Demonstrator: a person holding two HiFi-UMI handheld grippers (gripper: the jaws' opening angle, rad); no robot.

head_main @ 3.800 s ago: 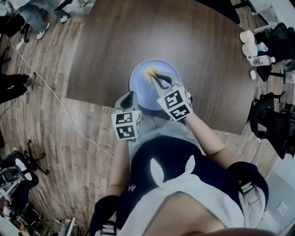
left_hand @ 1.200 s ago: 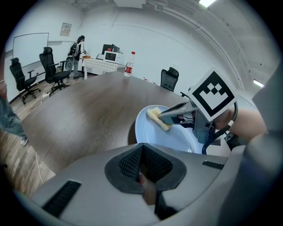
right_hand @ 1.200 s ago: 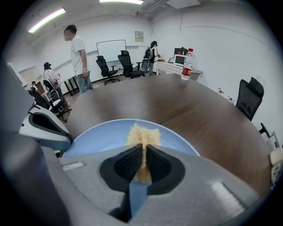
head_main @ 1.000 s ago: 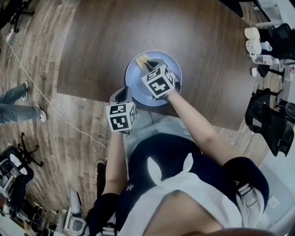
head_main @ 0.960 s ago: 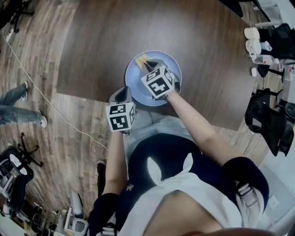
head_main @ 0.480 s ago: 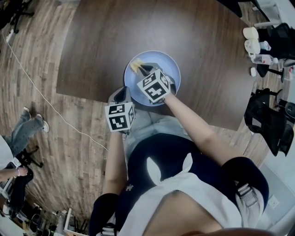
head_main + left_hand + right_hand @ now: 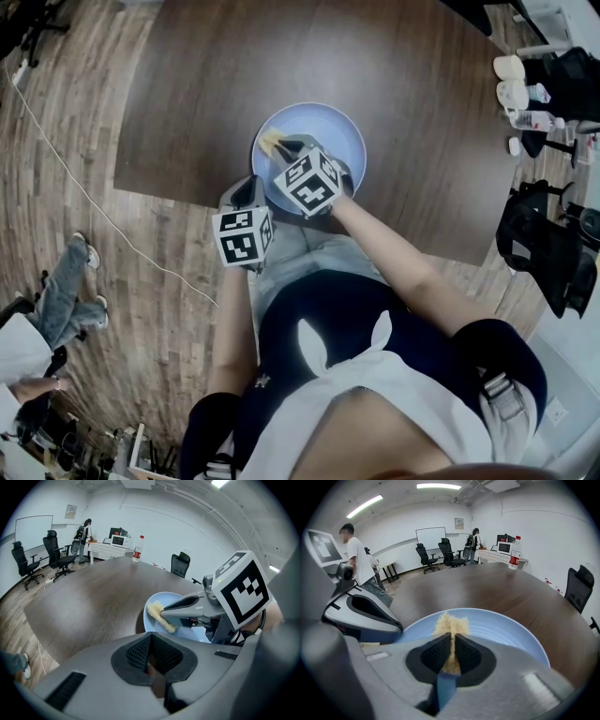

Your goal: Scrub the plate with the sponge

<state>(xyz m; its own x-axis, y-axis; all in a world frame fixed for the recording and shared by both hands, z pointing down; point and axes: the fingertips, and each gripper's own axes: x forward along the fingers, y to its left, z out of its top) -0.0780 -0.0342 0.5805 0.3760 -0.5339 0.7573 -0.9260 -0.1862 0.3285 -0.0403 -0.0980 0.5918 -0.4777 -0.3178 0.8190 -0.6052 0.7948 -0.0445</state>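
A light blue plate [image 7: 330, 141] lies on the dark wooden table [image 7: 234, 75], close to its near edge. My right gripper [image 7: 282, 146] is shut on a yellow sponge [image 7: 271, 141], which presses on the plate's left part. In the right gripper view the sponge [image 7: 451, 623] sticks out between the jaws over the plate [image 7: 511, 632]. My left gripper [image 7: 247, 192] hovers at the table's edge just left of the plate, shut with nothing in it. From the left gripper view [image 7: 151, 651] I see the sponge [image 7: 158, 616] and the right gripper's fingers [image 7: 183, 604] ahead.
Bottles and cups [image 7: 517, 89] stand at the far right, beside black office chairs [image 7: 544, 244]. A water bottle [image 7: 514, 552] stands on the far side of the table. A person [image 7: 56, 291] walks on the wooden floor at the left, near a white cable [image 7: 112, 197].
My right gripper has slid the sponge from the plate's middle toward its left rim. The left gripper has stayed put. The person on the floor has walked.
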